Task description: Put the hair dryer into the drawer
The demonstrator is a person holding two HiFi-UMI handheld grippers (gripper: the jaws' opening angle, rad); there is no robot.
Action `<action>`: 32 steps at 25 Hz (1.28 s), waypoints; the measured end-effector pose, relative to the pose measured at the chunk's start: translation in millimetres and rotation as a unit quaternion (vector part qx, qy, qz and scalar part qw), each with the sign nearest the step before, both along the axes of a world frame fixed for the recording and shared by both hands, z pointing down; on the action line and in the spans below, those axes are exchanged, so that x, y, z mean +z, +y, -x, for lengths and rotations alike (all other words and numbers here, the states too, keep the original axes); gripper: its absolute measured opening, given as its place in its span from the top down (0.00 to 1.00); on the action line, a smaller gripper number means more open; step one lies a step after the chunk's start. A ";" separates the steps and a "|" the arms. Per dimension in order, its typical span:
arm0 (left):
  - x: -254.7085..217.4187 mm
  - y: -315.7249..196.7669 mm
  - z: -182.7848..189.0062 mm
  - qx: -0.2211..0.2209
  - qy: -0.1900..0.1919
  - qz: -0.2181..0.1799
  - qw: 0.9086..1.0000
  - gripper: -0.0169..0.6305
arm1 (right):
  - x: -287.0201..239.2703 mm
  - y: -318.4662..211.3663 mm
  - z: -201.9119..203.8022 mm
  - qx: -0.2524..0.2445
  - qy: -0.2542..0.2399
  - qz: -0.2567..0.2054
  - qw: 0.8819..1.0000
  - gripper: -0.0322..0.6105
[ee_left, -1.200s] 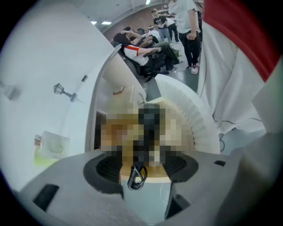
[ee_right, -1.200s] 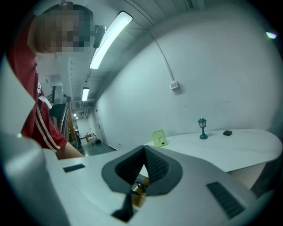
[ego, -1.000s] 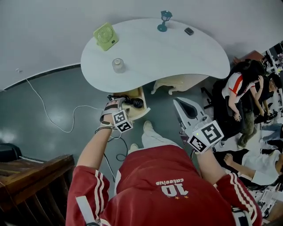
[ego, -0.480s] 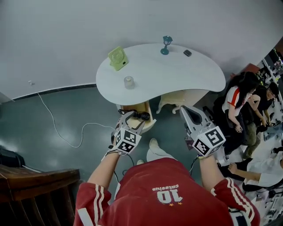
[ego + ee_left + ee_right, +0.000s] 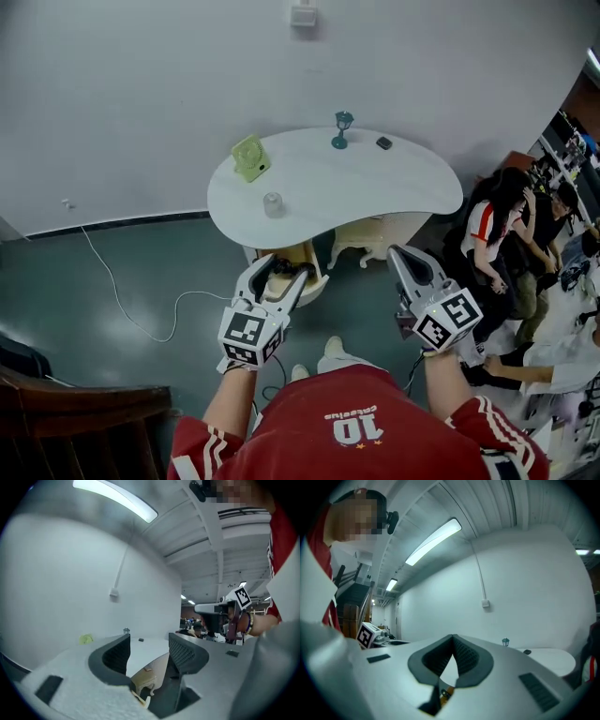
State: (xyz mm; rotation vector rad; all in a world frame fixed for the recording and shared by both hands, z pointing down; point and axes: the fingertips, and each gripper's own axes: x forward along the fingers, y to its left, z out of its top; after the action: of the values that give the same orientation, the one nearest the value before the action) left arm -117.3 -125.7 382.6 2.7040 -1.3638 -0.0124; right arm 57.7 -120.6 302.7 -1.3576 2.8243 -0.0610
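Nearest, holding the left gripper (image 5: 279, 275) with jaws wide apart, just drawn in a little, nothing between the pads. Beside it, holding the right gripper (image 5: 401, 255) with jaws closed tip to tip, empty too. Past the left jaws' tips and lower down, a black hair dryer (image 5: 292, 270) lying in the open cream drawer (image 5: 317, 284), clear of both pads and apart from the right gripper. Over the drawer, a white curved table (image 5: 394, 192) carrying a clear cup (image 5: 273, 203), a green fan (image 5: 249, 157), a teal lamp (image 5: 341, 129) and a small dark object (image 5: 383, 143). Around, grey floor (image 5: 84, 272) with a white cable (image 5: 120, 302). Behind, a plain wall (image 5: 141, 84). At the right, seated people (image 5: 497, 216).
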 end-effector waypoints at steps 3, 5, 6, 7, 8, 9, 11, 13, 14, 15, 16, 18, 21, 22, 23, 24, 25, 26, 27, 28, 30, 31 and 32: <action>-28.1 13.0 13.0 -0.013 0.018 -0.022 1.000 0.59 | -16.9 3.8 -0.8 0.000 -0.001 -0.016 1.000 0.94; -43.2 22.6 20.6 -0.022 0.015 -0.035 0.999 0.60 | -29.7 6.6 -1.5 -0.004 -0.003 -0.028 1.000 0.94; -49.0 26.9 24.2 -0.026 0.012 -0.039 0.999 0.60 | -36.4 7.4 -1.5 -0.008 -0.003 -0.035 0.999 0.94; -54.0 30.8 27.7 -0.030 0.010 -0.043 0.999 0.60 | -42.8 7.9 -1.2 -0.013 -0.002 -0.041 0.999 0.94; -58.7 34.5 31.3 -0.036 0.010 -0.045 0.998 0.60 | -48.8 8.2 -1.1 -0.018 -0.001 -0.048 0.999 0.94; -63.3 38.3 34.4 -0.043 0.011 -0.048 0.998 0.60 | -54.2 8.7 -1.3 -0.022 -0.001 -0.053 0.998 0.94; -72.3 47.2 38.5 -0.057 0.011 -0.056 0.997 0.60 | -63.1 11.5 -3.4 -0.030 -0.002 -0.064 0.998 0.94; -81.1 59.1 39.2 -0.074 0.008 -0.064 0.995 0.60 | -70.3 18.7 -7.7 -0.039 -0.002 -0.076 0.996 0.94; -85.1 66.1 38.5 -0.082 0.006 -0.068 0.994 0.60 | -73.4 24.6 -11.4 -0.045 -0.002 -0.082 0.996 0.94; -88.9 73.7 37.0 -0.091 0.005 -0.070 0.993 0.60 | -76.4 31.8 -17.1 -0.050 -0.004 -0.088 0.995 0.94; -92.5 81.5 34.3 -0.100 0.004 -0.072 0.992 0.61 | -79.3 39.5 -25.2 -0.054 -0.010 -0.091 0.994 0.94; -99.8 97.2 25.1 -0.114 0.005 -0.076 0.991 0.61 | -84.1 54.1 -47.0 -0.056 -0.033 -0.089 0.994 0.94; -110.2 120.7 5.5 -0.130 0.004 -0.081 0.988 0.62 | -86.3 71.2 -81.5 -0.051 -0.060 -0.086 0.993 0.94; -114.2 127.7 -1.7 -0.135 0.008 -0.081 0.987 0.63 | -87.0 75.4 -92.2 -0.048 -0.065 -0.088 0.993 0.94; -117.8 134.0 -9.1 -0.140 0.014 -0.081 0.987 0.64 | -88.1 79.1 -102.5 -0.046 -0.069 -0.089 0.993 0.94; -120.7 139.7 -16.5 -0.143 0.022 -0.080 0.986 0.65 | -89.6 82.7 -112.3 -0.045 -0.075 -0.091 0.992 0.94; -122.8 144.9 -24.0 -0.146 0.029 -0.079 0.986 0.66 | -90.8 86.4 -121.4 -0.045 -0.080 -0.092 0.992 0.94; -124.2 149.8 -31.0 -0.150 0.033 -0.078 0.985 0.67 | -91.4 90.3 -129.8 -0.045 -0.084 -0.091 0.991 0.94; -125.1 154.4 -37.5 -0.153 0.033 -0.078 0.985 0.68 | -91.4 94.0 -137.1 -0.045 -0.088 -0.090 0.991 0.94; -126.0 158.5 -43.0 -0.157 0.028 -0.077 0.984 0.70 | -91.6 97.3 -142.9 -0.045 -0.092 -0.090 0.991 0.94; -129.4 164.4 -51.8 -0.162 0.012 -0.078 0.984 0.74 | -93.7 101.4 -149.7 -0.041 -0.099 -0.090 0.990 0.94; -130.8 165.7 -54.9 -0.163 0.002 -0.079 0.983 0.76 | -95.2 102.5 -151.3 -0.038 -0.105 -0.089 0.990 0.94; -130.6 166.2 -56.8 -0.165 -0.007 -0.081 0.983 0.77 | -96.0 103.6 -152.0 -0.034 -0.111 -0.089 0.989 0.94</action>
State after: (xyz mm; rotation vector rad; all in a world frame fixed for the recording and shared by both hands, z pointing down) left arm -60.5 40.5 251.9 2.5675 -1.8758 -0.1397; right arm 209.7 -16.9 206.7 -1.1418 2.6197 0.0385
